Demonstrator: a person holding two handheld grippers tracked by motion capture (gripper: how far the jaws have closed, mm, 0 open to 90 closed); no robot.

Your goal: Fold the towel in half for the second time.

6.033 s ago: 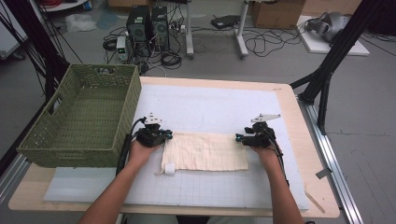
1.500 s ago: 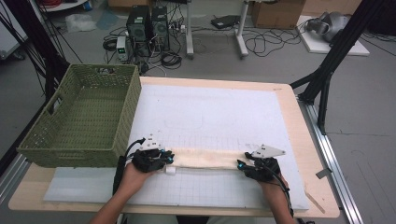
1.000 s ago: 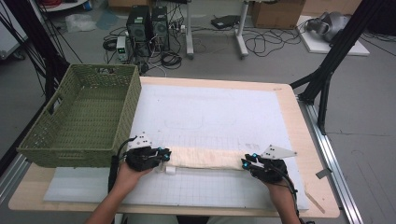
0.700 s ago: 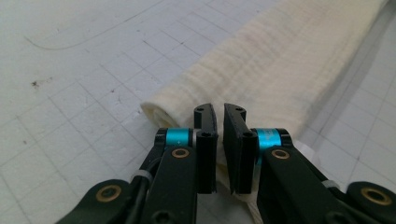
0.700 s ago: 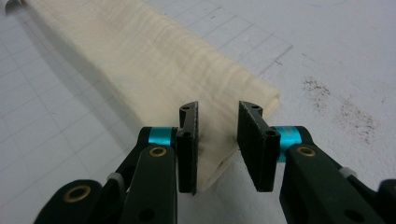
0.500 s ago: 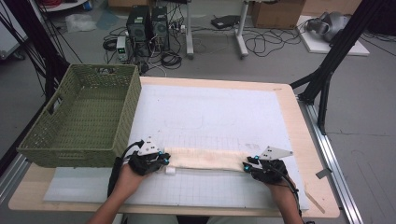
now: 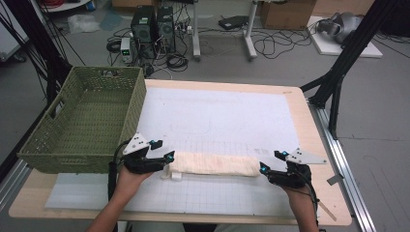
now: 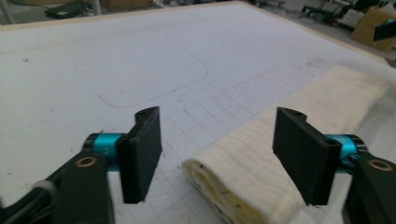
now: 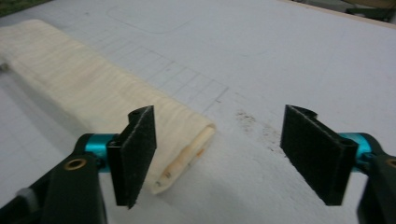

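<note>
The towel [image 7: 212, 164] lay folded into a long strip on the tabletop [image 7: 217, 111], both claws, left [image 7: 167, 157] and right [image 7: 263, 168], having just opened off its ends, while the basket [image 7: 82, 123] at ten o'clock waited empty.

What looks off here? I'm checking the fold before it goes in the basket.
Little stands out. The folded towel lies flat in a neat strip, with a small white tag poking out at its left end. Faint brown specks mark the mat beyond its right end.

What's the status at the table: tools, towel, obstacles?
Left tool and right tool just opened, nothing gripped. Folded towel flat on the mat between them. Green basket beside, nothing blocking.
</note>
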